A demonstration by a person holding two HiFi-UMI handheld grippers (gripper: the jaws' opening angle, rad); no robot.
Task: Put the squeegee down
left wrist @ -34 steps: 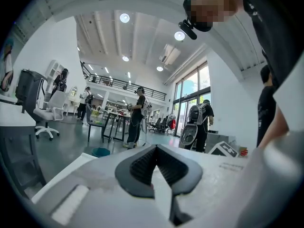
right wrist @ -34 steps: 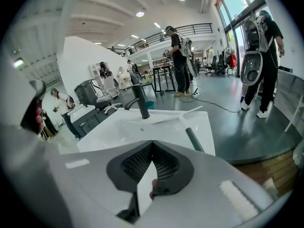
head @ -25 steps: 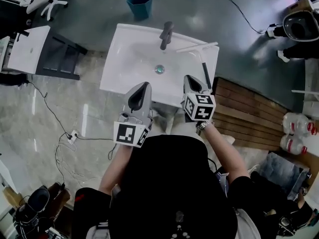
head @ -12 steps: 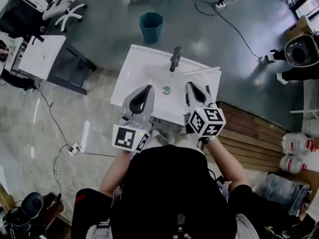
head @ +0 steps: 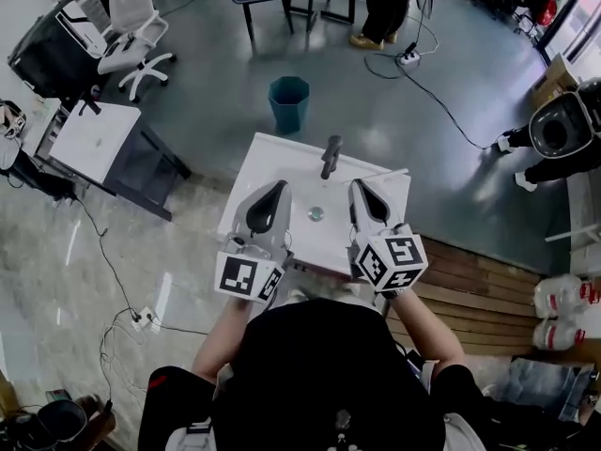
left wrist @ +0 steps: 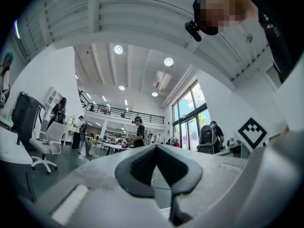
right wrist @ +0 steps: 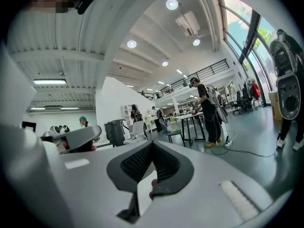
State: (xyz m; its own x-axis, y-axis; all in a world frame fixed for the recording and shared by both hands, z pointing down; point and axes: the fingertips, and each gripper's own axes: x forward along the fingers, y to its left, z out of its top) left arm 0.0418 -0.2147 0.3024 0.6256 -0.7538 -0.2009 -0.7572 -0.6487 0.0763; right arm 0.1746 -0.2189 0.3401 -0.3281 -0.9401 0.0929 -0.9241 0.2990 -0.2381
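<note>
On the far right rim of the white sink, the squeegee lies flat, just right of the faucet. The right gripper is held above its near end, jaws pressed together on nothing. The left gripper, alongside, is likewise closed and empty.

From up on the person's head, one camera looks steeply down at the white basin well below. Each gripper camera rides close behind its own fingers, facing level across the hall; the white chair shows in head and left gripper views
</note>
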